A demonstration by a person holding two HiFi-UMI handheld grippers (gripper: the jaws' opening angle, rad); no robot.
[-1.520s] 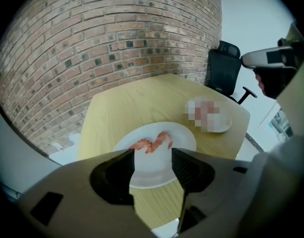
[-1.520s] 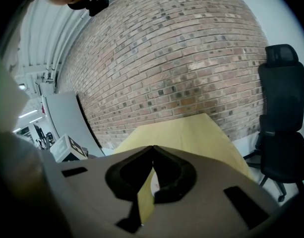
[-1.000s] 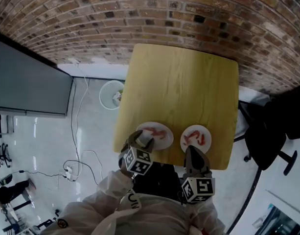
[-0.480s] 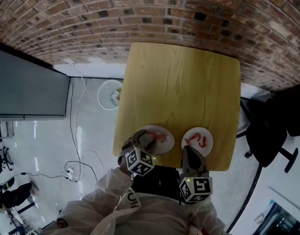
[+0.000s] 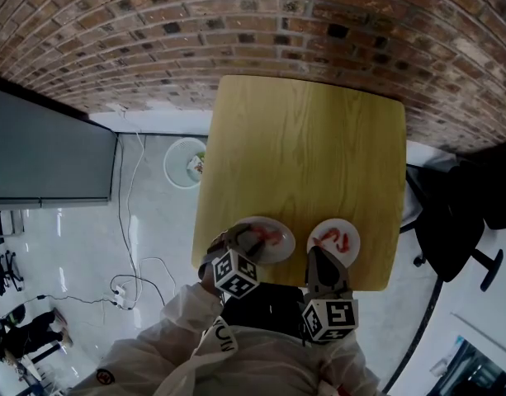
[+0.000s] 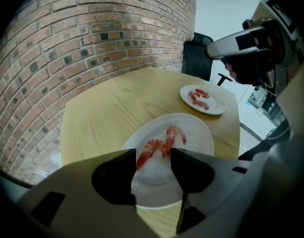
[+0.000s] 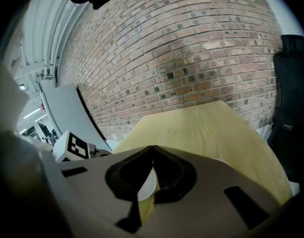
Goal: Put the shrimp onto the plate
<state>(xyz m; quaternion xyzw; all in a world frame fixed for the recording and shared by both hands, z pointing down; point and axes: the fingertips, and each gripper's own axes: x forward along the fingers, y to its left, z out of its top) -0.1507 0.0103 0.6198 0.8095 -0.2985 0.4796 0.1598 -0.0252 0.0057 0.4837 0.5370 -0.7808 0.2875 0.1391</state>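
Over the near plate (image 6: 199,133), left claw (image 6: 153,155) gapes — shrimp (image 6: 172,133) half-hidden; right claw (image 7: 152,148) closed, empty.

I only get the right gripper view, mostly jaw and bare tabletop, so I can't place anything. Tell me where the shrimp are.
Observer: Shrimp lie on a white plate right in front of the left gripper, whose jaws stand apart.
Operator: Now check for a second plate.
Observer: A second plate sits beside the first, just ahead of your right gripper, and holds other shrimp.
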